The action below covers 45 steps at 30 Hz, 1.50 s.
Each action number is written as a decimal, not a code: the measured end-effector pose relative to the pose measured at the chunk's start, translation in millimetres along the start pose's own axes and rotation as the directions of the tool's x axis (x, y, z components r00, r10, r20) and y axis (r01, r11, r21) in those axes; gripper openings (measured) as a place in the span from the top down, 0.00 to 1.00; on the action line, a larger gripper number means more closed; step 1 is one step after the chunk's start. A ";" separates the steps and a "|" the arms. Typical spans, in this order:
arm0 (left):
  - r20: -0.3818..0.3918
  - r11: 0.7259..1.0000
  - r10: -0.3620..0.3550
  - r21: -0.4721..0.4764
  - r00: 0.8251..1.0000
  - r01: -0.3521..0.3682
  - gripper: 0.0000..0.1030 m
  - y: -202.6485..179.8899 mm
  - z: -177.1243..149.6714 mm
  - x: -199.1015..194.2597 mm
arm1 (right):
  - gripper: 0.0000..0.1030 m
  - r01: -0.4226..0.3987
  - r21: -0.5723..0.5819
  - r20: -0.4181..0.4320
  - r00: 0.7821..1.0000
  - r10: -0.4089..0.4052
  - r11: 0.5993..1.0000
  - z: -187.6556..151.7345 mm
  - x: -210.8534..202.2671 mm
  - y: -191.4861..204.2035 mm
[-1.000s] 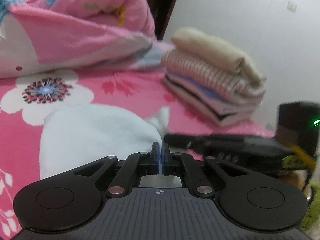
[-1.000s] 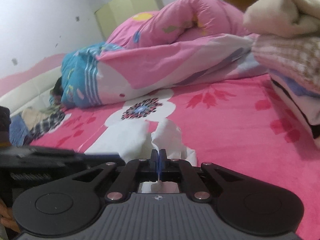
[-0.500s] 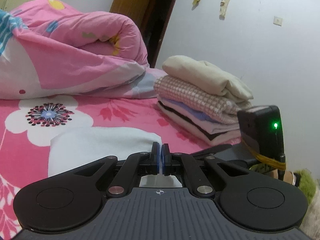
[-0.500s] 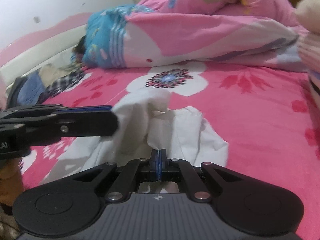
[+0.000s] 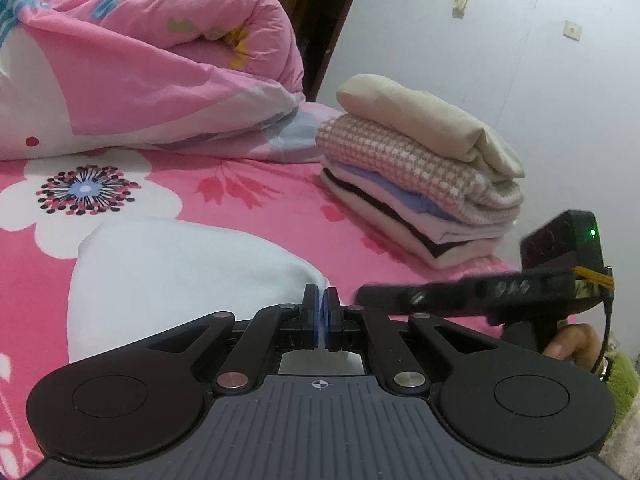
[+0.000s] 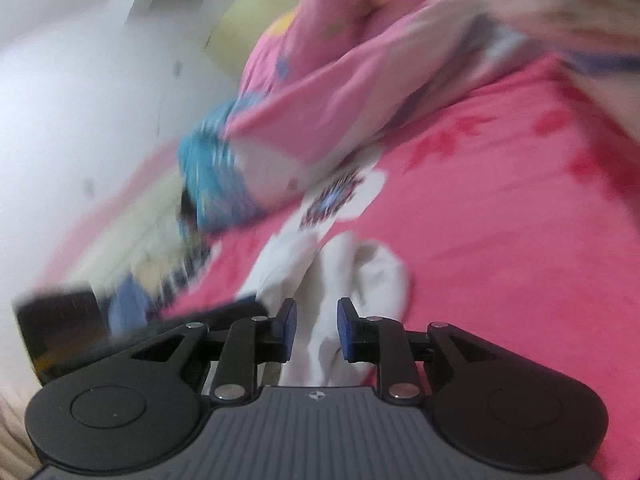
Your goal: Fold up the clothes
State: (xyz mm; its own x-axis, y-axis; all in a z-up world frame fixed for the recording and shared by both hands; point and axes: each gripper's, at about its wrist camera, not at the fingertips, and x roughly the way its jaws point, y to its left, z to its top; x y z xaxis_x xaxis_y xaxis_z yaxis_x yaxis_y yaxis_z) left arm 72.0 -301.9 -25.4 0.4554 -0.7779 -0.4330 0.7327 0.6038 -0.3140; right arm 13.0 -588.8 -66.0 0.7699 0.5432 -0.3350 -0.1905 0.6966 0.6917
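Observation:
A white garment (image 5: pixel 180 264) lies flattened on the pink flowered bed sheet (image 5: pixel 256 200). My left gripper (image 5: pixel 322 300) is shut on its near edge, with cloth pinched between the blue pads. In the left wrist view my right gripper (image 5: pixel 440 300) shows from the side just to the right, held by a hand (image 5: pixel 568 340). In the blurred, tilted right wrist view my right gripper (image 6: pixel 317 312) has its jaws opening. A bunched fold of the white garment (image 6: pixel 360 276) lies between the pads, which stand apart from it.
A stack of several folded clothes (image 5: pixel 420 176), cream on top, sits on the bed's right side near the wall. A rolled pink and blue quilt (image 5: pixel 140 68) fills the far side of the bed. More clothes lie blurred by the headboard (image 6: pixel 132 240).
The right gripper's jaws have parted and let go of the white fold they pinched; its view has rolled and blurred. The left gripper stays shut on the cloth, which lies flatter.

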 end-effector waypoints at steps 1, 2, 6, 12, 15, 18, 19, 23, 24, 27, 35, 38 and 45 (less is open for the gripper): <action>-0.002 1.000 0.000 -0.001 1.000 0.000 0.99 0.0 0.1 0.9 | 0.78 -0.001 0.035 0.020 1.000 0.001 0.999 -0.8 -4.7 -7.0; -0.003 1.000 0.000 -0.001 1.000 0.000 0.99 -0.2 0.2 1.5 | 0.80 0.006 0.036 0.011 1.000 -0.006 0.999 -2.2 -3.2 -8.3; -0.002 1.000 0.005 0.004 1.000 -0.005 0.99 -1.4 0.4 3.3 | 0.92 0.005 -0.050 -0.047 0.999 -0.007 0.999 -8.8 9.5 6.1; -0.009 1.000 0.010 0.008 1.000 -0.010 0.99 0.2 0.1 6.5 | 0.96 -0.014 -0.197 -0.174 0.985 -0.021 0.980 -18.3 32.3 28.8; -0.026 1.000 0.011 0.009 1.000 -0.011 0.99 0.8 -0.7 12.1 | 0.95 -0.026 -0.199 -0.206 0.978 -0.016 0.980 -20.9 33.1 28.2; -0.061 1.000 0.013 -0.003 0.998 -0.013 0.98 3.5 -2.4 22.0 | 0.94 -0.052 -0.153 -0.224 0.974 0.017 0.987 -21.6 27.6 22.3; -0.072 1.000 0.012 -0.009 0.997 -0.013 0.98 4.7 -2.8 25.2 | 0.94 -0.057 -0.128 -0.217 0.976 0.028 0.990 -22.3 22.4 18.8; -0.107 0.999 0.001 -0.044 0.994 -0.006 0.96 9.6 -2.7 34.2 | 0.93 -0.043 -0.021 -0.125 0.991 0.040 0.999 -24.5 -5.6 0.9; -0.111 0.999 -0.005 -0.051 0.994 0.000 0.96 10.7 -2.6 35.2 | 0.93 -0.031 0.001 -0.085 0.996 0.031 1.000 -26.0 -15.0 -3.2; -0.105 0.996 -0.038 -0.080 0.994 0.029 0.90 14.4 -2.2 33.7 | 0.93 -0.015 0.038 0.042 0.999 0.014 0.999 -36.7 -45.3 -4.4; -0.023 0.988 -0.100 -0.122 0.995 0.096 0.61 12.4 6.8 18.6 | 0.93 -0.117 -0.033 0.100 0.988 0.120 0.993 -67.5 -50.0 44.1; 0.001 0.988 -0.102 -0.121 0.995 0.101 0.61 12.3 14.4 1.3 | 0.93 -0.006 0.073 0.013 1.000 0.005 0.997 -78.3 -27.3 31.0; 0.013 0.998 -0.042 -0.054 0.999 0.043 0.52 21.8 16.8 -61.0 | 0.98 0.090 0.135 0.054 0.994 -0.097 0.987 -86.1 -46.6 45.3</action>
State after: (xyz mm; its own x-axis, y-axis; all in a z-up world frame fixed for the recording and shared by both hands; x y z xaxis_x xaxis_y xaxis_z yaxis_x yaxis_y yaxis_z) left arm 68.7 -244.2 8.3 0.4304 -0.8048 -0.4087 0.7231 0.5784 -0.3775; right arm -84.0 -542.2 -74.2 0.8164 0.4467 -0.3659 -0.0370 0.6729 0.7388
